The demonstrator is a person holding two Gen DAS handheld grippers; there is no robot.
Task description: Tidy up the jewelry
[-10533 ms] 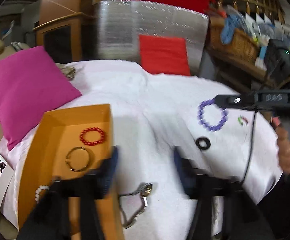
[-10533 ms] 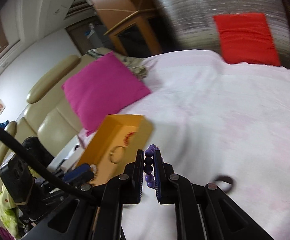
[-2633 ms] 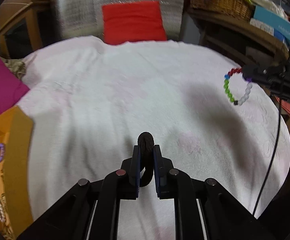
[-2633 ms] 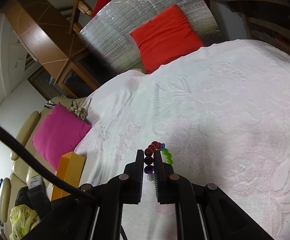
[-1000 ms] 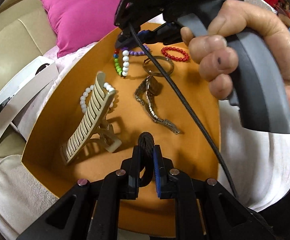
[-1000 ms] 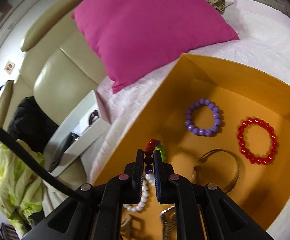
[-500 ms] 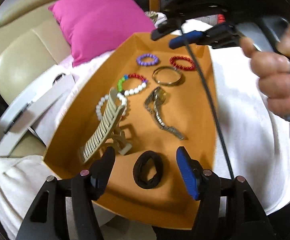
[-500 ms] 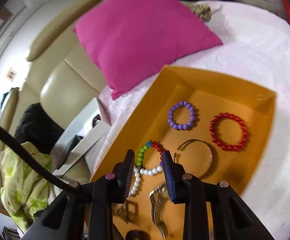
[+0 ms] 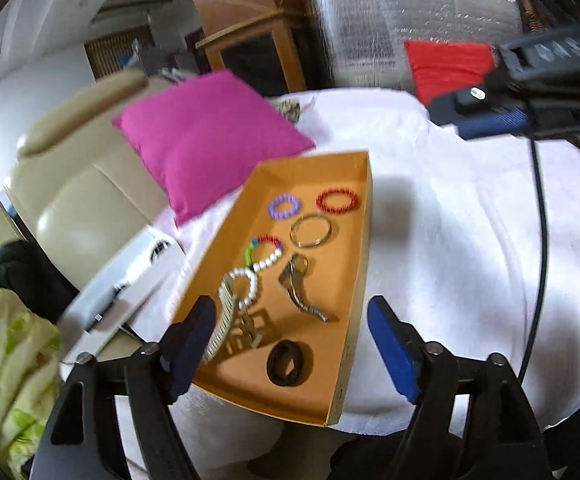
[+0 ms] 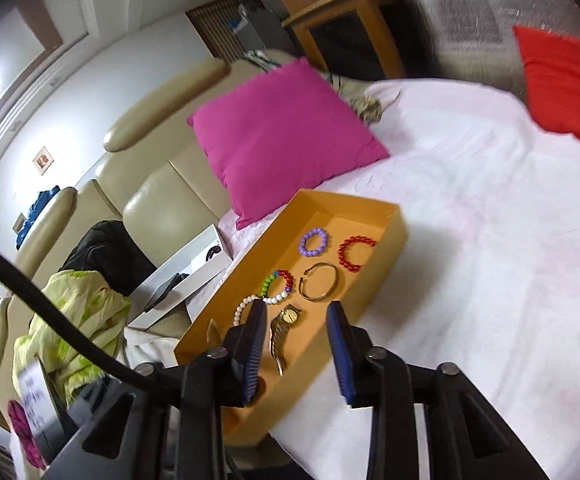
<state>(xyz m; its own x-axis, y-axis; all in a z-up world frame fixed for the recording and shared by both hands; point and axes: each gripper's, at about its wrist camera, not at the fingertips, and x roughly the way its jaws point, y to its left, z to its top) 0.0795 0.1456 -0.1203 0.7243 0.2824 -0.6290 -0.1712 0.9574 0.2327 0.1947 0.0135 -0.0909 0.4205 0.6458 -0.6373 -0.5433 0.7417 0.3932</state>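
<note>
An orange box (image 9: 363, 248) sits on the white bedspread and also shows in the right wrist view (image 10: 391, 240). In it lie a black hair tie (image 9: 286, 363), a metal watch (image 9: 299, 288), a beige hair claw (image 9: 230, 320), a white bead bracelet (image 9: 246, 286), a multicolour bracelet (image 9: 264, 250), a bangle (image 9: 311, 231), a purple bracelet (image 9: 284, 205) and a red bracelet (image 9: 337, 200). My left gripper (image 9: 290, 346) is open and empty above the box's near end. My right gripper (image 10: 297, 346) is open and empty, above the box's near half; one blue pad (image 9: 489, 122) shows in the left wrist view.
A magenta pillow (image 9: 206, 136) lies left of the box and a red pillow (image 9: 447, 64) at the far side. A beige sofa (image 10: 146, 184), a white box (image 10: 188, 268) and a yellow-green cloth (image 10: 74, 320) are on the left. A black cable (image 9: 539, 220) hangs at right.
Both grippers have pulled back and up from the box, staying open. The hair tie and multicolour bracelet lie in the box where they were dropped.
</note>
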